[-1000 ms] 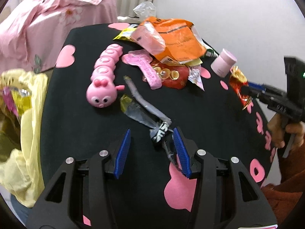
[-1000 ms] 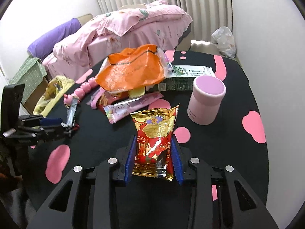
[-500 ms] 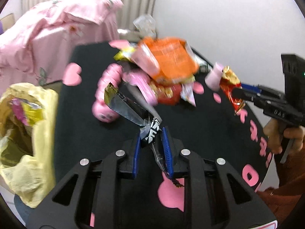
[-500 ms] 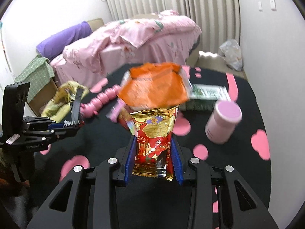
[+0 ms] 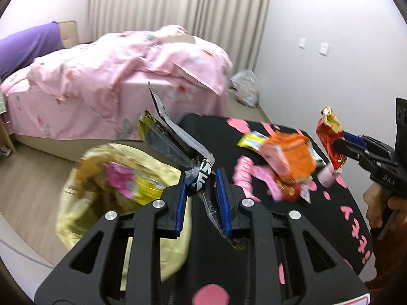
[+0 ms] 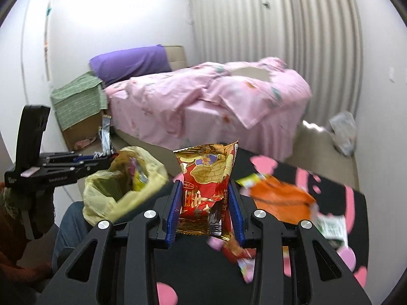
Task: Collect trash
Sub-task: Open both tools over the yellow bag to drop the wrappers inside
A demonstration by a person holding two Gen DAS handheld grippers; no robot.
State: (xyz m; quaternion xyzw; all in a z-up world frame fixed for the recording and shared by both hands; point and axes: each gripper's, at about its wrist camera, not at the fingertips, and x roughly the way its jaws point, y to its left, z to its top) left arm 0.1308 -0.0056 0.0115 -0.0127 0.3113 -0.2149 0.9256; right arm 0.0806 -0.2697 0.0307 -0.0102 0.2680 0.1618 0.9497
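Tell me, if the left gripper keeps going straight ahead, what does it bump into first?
Probably the bed. The left gripper, shut on a silver wrapper, points out past the table edge. The yellow bag sits lower and to its left, so it would likely pass over it. Depth is hard to judge.

Black worktop (image 5: 213, 132) with pink shapes carries an orange bag (image 5: 295, 152), a yellow packet (image 5: 250, 139) behind it, a pink caterpillar toy (image 5: 243, 175), a pink cup (image 5: 326, 176), blurred wrappers. Wood floor (image 5: 30, 178) holds the bed (image 5: 114, 84) and a clear plastic bag (image 5: 244, 86) by the wall.
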